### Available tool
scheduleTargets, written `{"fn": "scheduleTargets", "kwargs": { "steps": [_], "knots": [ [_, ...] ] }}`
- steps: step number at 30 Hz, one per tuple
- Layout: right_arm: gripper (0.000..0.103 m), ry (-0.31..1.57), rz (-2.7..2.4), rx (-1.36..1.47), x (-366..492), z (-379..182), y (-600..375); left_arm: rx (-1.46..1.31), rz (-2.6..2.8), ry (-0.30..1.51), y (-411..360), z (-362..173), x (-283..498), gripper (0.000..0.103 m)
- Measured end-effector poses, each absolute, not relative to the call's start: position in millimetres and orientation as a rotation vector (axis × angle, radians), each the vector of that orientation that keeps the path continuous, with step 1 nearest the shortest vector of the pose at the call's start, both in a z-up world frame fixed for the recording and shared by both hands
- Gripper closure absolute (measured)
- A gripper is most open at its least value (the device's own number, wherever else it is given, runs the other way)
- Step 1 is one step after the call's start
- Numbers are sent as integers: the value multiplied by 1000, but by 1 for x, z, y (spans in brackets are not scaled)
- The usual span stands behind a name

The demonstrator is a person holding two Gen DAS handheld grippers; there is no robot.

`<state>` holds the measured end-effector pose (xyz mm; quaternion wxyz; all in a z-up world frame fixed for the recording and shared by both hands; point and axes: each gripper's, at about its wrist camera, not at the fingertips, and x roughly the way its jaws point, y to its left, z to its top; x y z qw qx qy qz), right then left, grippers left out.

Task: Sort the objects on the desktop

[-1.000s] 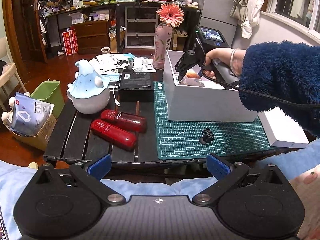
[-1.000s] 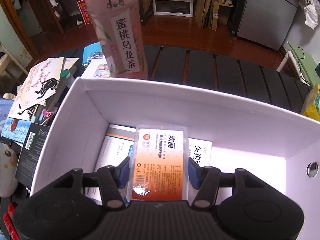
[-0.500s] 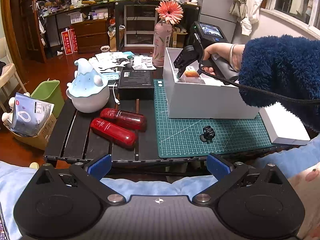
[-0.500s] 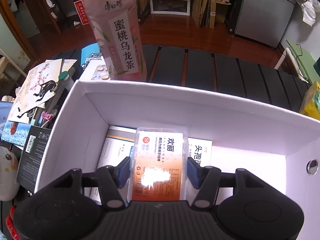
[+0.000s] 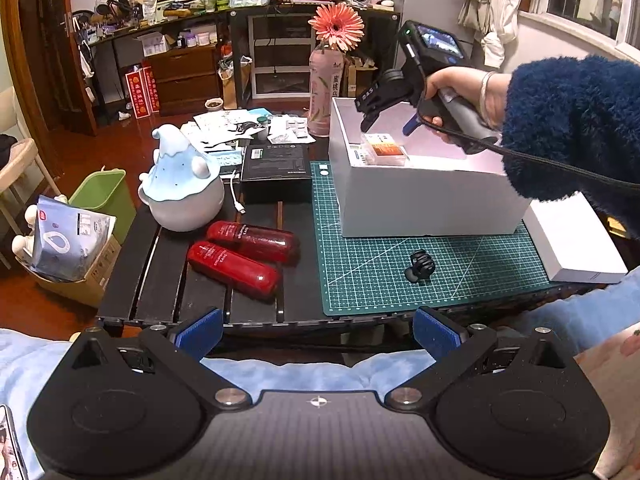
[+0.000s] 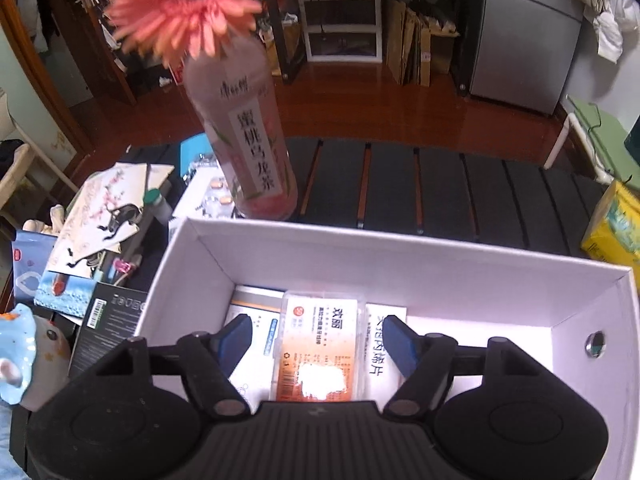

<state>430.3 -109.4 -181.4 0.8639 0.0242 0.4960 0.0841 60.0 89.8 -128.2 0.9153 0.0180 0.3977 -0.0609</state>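
A clear plastic case with an orange label (image 6: 320, 344) lies inside the white open box (image 6: 400, 256), on top of flat white packets. My right gripper (image 6: 320, 336) is open above it, its blue pads apart on either side and not touching the case. In the left wrist view the right gripper (image 5: 390, 126) hovers over the box (image 5: 420, 196) with the orange case (image 5: 384, 148) below it. My left gripper (image 5: 316, 334) is open and empty, held low in front of the table's near edge.
On the black slatted table (image 5: 160, 264) lie two red bottles (image 5: 244, 252), a blue-white ceramic figure (image 5: 180, 188), a black box (image 5: 276, 164), a small black clip (image 5: 420, 270) on the green cutting mat (image 5: 380, 292), a white lid (image 5: 572, 240), papers, and a pink flower bottle (image 6: 248, 144).
My right gripper has opened and let go of the orange-labelled case, which now lies in the box. The gripper has risen and pulled back a little. The left gripper has stayed put.
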Motion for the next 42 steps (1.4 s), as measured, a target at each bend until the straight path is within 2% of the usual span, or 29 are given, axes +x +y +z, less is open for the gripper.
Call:
{"fn": "scheduleTargets", "kwargs": {
  "steps": [3,4,5,7,9,16,18,23,42],
  "knots": [
    [33,1022,174,45,426,-173,-116,41,-116,809,90,-127,58,0],
    [37,1019,168,46,424,-172,-119,42,-113,807,90,-127,57,0],
    [46,1018,169,49,423,-170,-122,45,-110,805,89,-126,57,0],
    [53,1022,176,61,420,-169,-128,56,-98,799,88,-126,56,0],
    [57,1025,176,60,417,-170,-133,65,-90,792,87,-126,55,0],
    [83,1051,181,81,408,-183,-145,79,-81,793,86,-126,55,0],
    [86,1050,178,92,407,-186,-147,83,-77,793,85,-126,55,0],
    [91,1044,179,138,407,-191,-151,99,-64,789,83,-127,55,0],
    [91,1046,188,245,419,-204,-146,81,-80,793,84,-127,55,0]
  ]
}}
